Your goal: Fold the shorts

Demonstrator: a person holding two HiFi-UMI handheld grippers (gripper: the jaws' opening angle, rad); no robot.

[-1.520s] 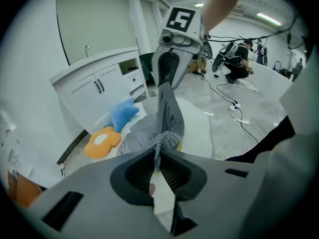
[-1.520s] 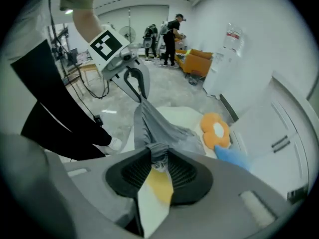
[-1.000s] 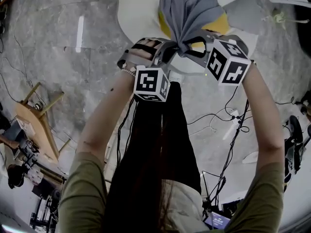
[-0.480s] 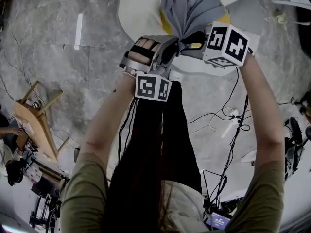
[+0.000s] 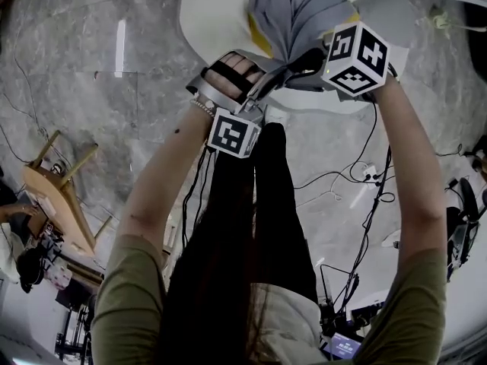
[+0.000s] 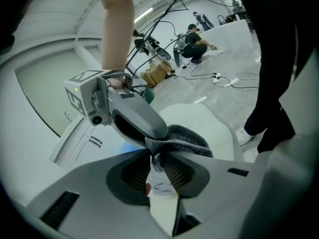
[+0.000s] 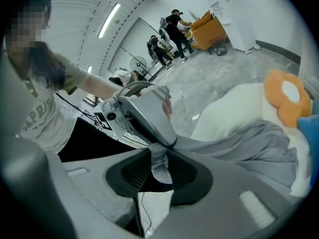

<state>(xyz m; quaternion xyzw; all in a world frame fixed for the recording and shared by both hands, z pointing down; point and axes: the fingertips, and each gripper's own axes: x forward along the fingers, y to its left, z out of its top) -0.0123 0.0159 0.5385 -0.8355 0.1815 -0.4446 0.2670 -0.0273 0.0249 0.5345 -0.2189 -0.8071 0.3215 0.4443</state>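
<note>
- A wooden chair stands on the grey floor at the far left, well apart from the work.
- The left hand-held gripper is strapped over the person's left hand, and its marker cube faces the camera.
- In the left gripper view its jaws are opening. A bunched fold of grey cloth runs between the ribbed pads, which touch it on both sides.
- The shorts are grey and gathered to a tight knot where the two tools meet. From there they fan out above the white desk, hanging in loose pleats rather than lying flat.
- The right hand-held gripper is nose to nose with the left one, its marker cube tilted up. In the right gripper view its jaws are clamped on a pinch of the same grey cloth, which trails off to the right over the desk.
- An orange flower-shaped cushion lies on the desk beyond the cloth, partly covered by it.
- Black cables trail across the floor to the right of the person's dark trousers.
</note>
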